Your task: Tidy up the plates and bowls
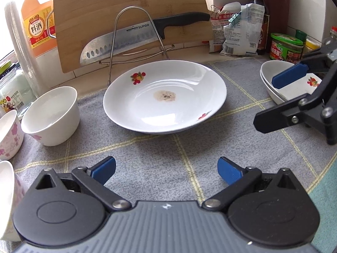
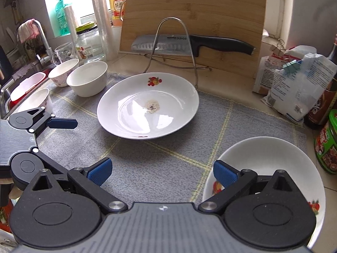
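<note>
Plate (image 1: 164, 99), white with red fruit prints and a brown stain at its centre, sits mid-mat on the grey checked mat (image 1: 168, 158), toward the back edge. Behind it a knife (image 1: 130, 40) marked "SUPOR" rests on a wire rack (image 1: 134, 40) against a bamboo cutting board (image 1: 126, 2). Orange jug (image 1: 38, 21) at the back left corner reads "料酒". 2 stacked white plates (image 2: 267, 164) lie at the mat's right edge; white bowl (image 1: 50, 116) at the left edge, touching a pink-flowered bowl (image 1: 9, 133). Left gripper (image 1: 166, 168): jaws wide apart, empty, above bare mat. Right gripper (image 2: 162, 171): jaws wide apart, holding nothing; 1 pad overlaps the stacked plates' rim, contact cannot be told.
</note>
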Demonstrator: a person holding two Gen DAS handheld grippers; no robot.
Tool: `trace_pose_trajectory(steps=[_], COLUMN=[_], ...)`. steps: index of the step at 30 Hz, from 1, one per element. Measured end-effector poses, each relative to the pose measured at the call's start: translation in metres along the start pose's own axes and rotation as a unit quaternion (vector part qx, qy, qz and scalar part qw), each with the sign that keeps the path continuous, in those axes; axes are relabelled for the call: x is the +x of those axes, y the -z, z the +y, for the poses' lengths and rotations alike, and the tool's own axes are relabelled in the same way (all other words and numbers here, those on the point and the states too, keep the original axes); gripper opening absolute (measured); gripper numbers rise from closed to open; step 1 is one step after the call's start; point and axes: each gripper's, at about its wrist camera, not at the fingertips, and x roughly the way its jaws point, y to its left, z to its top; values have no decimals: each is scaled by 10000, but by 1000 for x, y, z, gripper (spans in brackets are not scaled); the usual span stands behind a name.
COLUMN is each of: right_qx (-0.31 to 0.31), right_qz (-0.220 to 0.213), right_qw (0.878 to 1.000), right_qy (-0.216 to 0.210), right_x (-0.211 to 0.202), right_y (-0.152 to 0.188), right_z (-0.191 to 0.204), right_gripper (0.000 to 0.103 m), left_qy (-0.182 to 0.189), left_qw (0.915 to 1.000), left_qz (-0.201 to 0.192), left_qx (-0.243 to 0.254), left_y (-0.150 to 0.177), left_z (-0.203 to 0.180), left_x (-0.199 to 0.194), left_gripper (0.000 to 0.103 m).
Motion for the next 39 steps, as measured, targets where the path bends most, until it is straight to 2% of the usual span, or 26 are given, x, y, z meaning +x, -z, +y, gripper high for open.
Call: trace_pose_trajectory(steps=[5,11,21,31,39], right_qx=[23,288,350,491,313], right_qz=[169,442,664,901,987], right_qw=[9997,9982,9968,9928,9913], right_qy=[-149,-278,-263,-619,-808], right_x=[22,47,71,95,113], right_y=[-15,-29,-48,-57,-77], right_z=[4,-4,-15,-30,-39], right_gripper=[103,103,103,103,103], left_qy=[165,525,545,504,467], left_qw=[9998,9985,9984,9984,9983], left_qz=[14,44,-36,-106,-235], left_qx=[55,-167,-160,-213,-251], left_y=[2,1,-4,-10,-10], left_z=[8,18,23,25,27], left_x=[10,18,27,34,38], left_gripper=[102,102,103,103,103])
